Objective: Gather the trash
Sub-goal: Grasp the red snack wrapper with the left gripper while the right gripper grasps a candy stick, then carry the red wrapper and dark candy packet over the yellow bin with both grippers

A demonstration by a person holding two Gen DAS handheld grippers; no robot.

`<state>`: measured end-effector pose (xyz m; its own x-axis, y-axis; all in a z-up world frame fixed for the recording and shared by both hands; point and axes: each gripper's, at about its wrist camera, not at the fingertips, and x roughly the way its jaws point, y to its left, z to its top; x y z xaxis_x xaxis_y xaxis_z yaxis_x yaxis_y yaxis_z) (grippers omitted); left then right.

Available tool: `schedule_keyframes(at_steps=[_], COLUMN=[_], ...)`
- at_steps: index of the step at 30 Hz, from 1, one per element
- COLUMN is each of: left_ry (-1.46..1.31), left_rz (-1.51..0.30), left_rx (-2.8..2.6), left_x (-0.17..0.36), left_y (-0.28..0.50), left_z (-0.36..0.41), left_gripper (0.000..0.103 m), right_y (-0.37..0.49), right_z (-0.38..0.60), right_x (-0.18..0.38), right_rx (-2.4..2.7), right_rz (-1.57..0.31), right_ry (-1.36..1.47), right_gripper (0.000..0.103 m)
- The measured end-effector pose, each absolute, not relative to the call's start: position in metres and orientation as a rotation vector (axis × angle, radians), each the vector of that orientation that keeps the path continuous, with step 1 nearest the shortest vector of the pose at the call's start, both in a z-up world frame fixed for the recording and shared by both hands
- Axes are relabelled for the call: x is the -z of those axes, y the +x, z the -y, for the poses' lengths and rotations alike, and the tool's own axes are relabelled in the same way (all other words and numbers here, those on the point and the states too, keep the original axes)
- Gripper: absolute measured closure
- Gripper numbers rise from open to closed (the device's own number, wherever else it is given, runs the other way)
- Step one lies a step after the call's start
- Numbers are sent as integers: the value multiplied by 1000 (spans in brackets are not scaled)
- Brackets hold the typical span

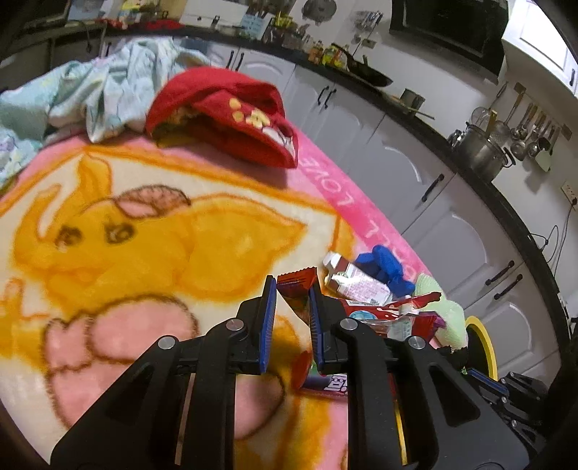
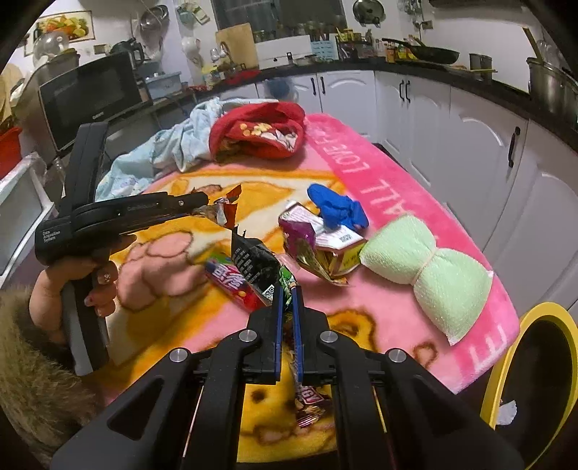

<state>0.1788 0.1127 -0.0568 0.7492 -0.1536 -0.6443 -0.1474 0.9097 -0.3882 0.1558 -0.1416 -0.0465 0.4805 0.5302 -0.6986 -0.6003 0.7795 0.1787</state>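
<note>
Both views are brightly and evenly lit by indoor light from above, with soft shadows under the grippers on the blanket [image 1: 151,224]. Strong fisheye distortion bends the counter [image 1: 469,159] into an arc, and dark vignetting fills the corners. The blanket's print looks soft and slightly blurred. Glare whitens the upper right cabinet [image 1: 534,32].

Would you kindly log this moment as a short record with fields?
setting: kitchen, blanket over a table
left gripper: shut on a red wrapper
right gripper: shut on a black and green wrapper
trash on blanket: red candy wrapper, purple carton
other items: blue glove, green cloth bundle, red hat
bin: yellow-rimmed bin at the table's edge
</note>
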Motion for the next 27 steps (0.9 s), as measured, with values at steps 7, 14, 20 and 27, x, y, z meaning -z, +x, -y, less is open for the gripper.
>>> schedule_keyframes(at_steps=[7, 14, 20, 27], left_ry=[-410, -386, -358, -315], left_rz=[-683, -650, -635, -628], left_rx=[-9, 2, 25, 56], left_x=[39, 24, 14, 9], left_y=[166, 160, 159, 163], left_z=[-111, -102, -86, -61], left_gripper=[91, 91, 91, 91], right_y=[152, 151, 151, 151], right_z=[149, 159, 170, 195], right_x=[35, 24, 16, 13], right_rx=[-681, -665, -641, -596], right_rz=[-785, -757, -733, -721], right_ry=[-73, -46, -25, 0], right_gripper=[98, 98, 98, 98])
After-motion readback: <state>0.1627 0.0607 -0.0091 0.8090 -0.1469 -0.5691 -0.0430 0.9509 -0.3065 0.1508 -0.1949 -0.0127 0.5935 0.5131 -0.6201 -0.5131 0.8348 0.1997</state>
